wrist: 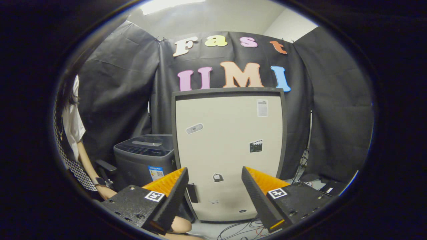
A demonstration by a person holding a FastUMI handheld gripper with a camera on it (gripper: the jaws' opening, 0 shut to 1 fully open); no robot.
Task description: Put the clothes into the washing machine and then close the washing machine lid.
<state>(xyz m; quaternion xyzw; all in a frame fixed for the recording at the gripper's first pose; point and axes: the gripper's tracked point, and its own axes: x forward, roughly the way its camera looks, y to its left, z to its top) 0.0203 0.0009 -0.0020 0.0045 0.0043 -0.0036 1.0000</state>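
A dark grey top-loading washing machine (143, 160) stands on the floor, beyond my left finger and to the left of a tall beige cabinet. Its lid (146, 144) lies flat on top, and a sticker shows on its front. My gripper (214, 169) is open, with a wide gap and nothing between its fingers. It is held well back from the machine and points at the cabinet's front.
The beige cabinet (230, 150), dark-framed with small stickers, stands straight ahead between the fingers. A person (71, 123) in a white top sits left of the machine beside a chair armrest (106, 165). Cables (240, 230) lie on the floor below the cabinet, and dark gear (330, 188) at its right.
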